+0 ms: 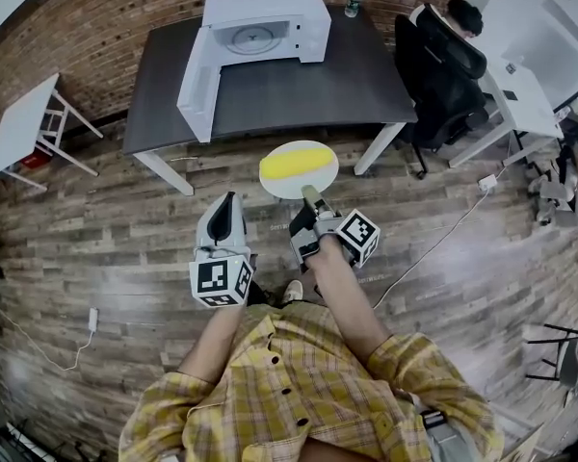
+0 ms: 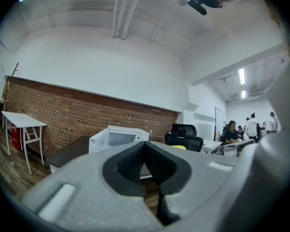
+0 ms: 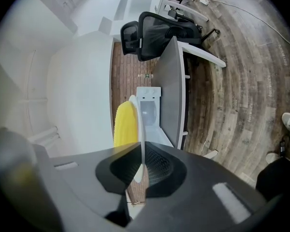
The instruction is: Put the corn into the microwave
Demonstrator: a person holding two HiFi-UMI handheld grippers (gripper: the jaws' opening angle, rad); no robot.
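Note:
A yellow corn cob [image 1: 296, 162] lies on a white plate [image 1: 314, 184] that I carry over the wooden floor, short of the table. My right gripper [image 1: 311, 196] is shut on the plate's near rim. In the right gripper view the plate [image 3: 141, 129] shows edge-on between the pads, with the corn [image 3: 124, 124] on it. The white microwave [image 1: 260, 27] stands on the dark table [image 1: 299, 89], its door [image 1: 197, 87] swung open to the left. My left gripper [image 1: 229, 200] is shut and empty, beside the plate on its left; its closed jaws [image 2: 146, 146] point at the microwave [image 2: 118, 138].
A black office chair [image 1: 441, 70] stands at the table's right end, and a person sits behind it at a white desk [image 1: 520, 85]. A bottle [image 1: 353, 0] stands by the microwave. A small white table [image 1: 24, 123] is at the left. A cable [image 1: 433, 243] runs across the floor.

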